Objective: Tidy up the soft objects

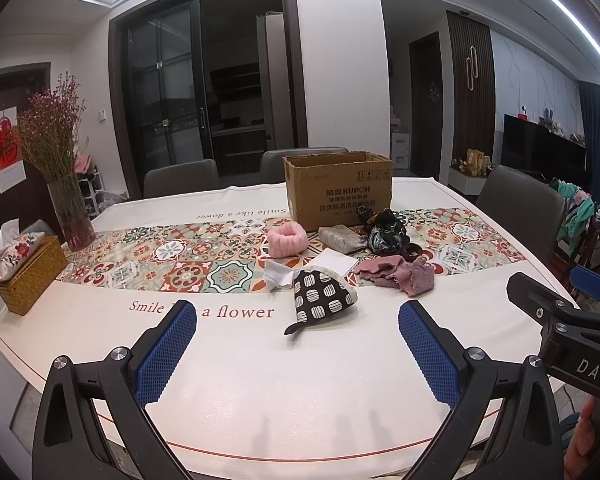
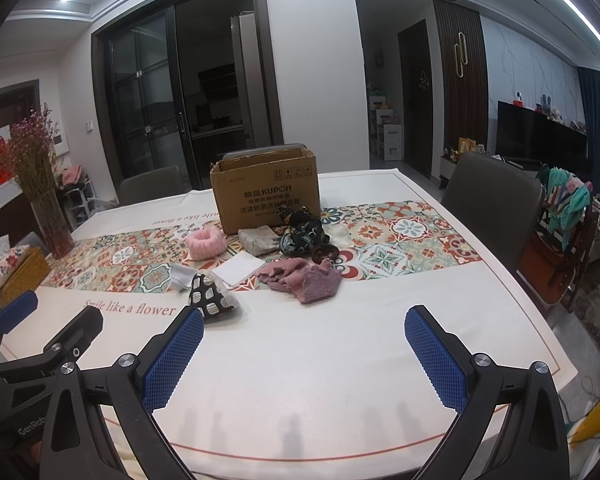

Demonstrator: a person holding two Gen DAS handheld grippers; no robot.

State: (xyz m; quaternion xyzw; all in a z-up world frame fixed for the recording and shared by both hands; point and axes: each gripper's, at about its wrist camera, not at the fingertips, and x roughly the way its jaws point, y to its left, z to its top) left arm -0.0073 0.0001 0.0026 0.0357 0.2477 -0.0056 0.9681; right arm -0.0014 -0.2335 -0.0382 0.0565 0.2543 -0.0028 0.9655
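Note:
Soft items lie mid-table in front of an open cardboard box (image 1: pixel 338 188) (image 2: pixel 266 196): a black-and-white patterned pouch (image 1: pixel 322 294) (image 2: pixel 212 294), a pink fluffy band (image 1: pixel 288 240) (image 2: pixel 207 243), a mauve towel (image 1: pixel 400 274) (image 2: pixel 304 278), white cloths (image 1: pixel 338 261) (image 2: pixel 240 267), a grey folded cloth (image 1: pixel 342 238) (image 2: pixel 258 240) and a dark patterned fabric bundle (image 1: pixel 386 230) (image 2: pixel 302 228). My left gripper (image 1: pixel 298 332) hangs open above the near table edge, short of the pouch. My right gripper (image 2: pixel 304 338) is open too, empty, short of the towel.
A glass vase of dried flowers (image 1: pixel 66 208) (image 2: pixel 50 216) and a woven tissue box (image 1: pixel 30 276) (image 2: pixel 18 272) stand at the table's left. Grey chairs (image 2: pixel 492 196) ring the table (image 1: pixel 300 380). Bare tablecloth spans the near side. A hand (image 1: pixel 584 440) holds the right gripper.

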